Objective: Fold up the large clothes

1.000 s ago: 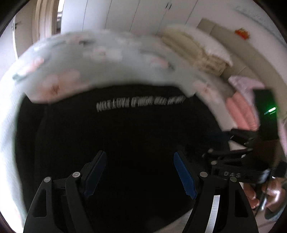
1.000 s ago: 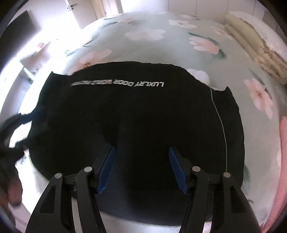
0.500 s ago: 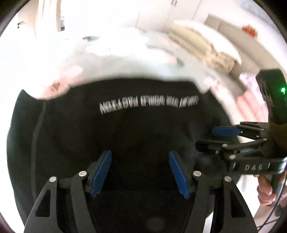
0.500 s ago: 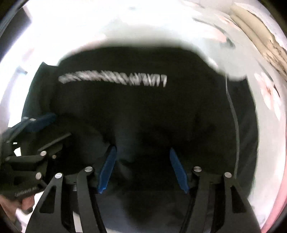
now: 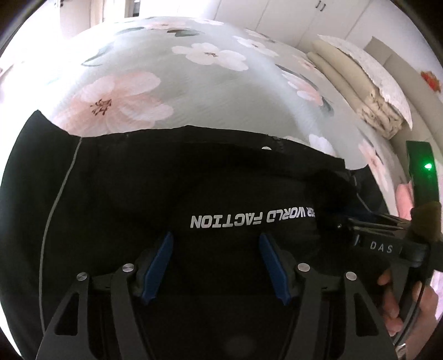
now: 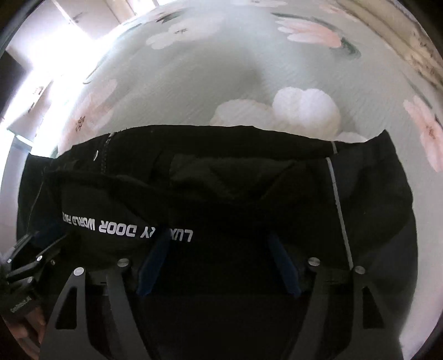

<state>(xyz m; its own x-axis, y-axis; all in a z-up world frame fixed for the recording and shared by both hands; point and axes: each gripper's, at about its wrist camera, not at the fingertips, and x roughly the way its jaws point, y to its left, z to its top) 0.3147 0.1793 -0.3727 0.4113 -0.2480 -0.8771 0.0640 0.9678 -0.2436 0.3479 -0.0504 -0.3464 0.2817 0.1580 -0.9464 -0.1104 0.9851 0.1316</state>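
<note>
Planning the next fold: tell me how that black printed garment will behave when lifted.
The black garment is probably floppy: its folded layer already lies rumpled. It looks thin, so likely light. On the soft floral bedsheet it may drag and bunch rather than slide flat.

Printed hem (image 5: 252, 217) now folded toward waistband.

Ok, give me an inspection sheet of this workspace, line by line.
Surface: floral bedsheet, pale green with pink flowers.
Job's things: black garment lying on the bed, white lettering upside down to the cameras.
Clutter: stack of folded beige bedding; pink fabric at the edge.
Grippers: left gripper open over the garment; right gripper open over it too.
Cables: nothing seen.
Surroundings: white wardrobe doors.
</note>
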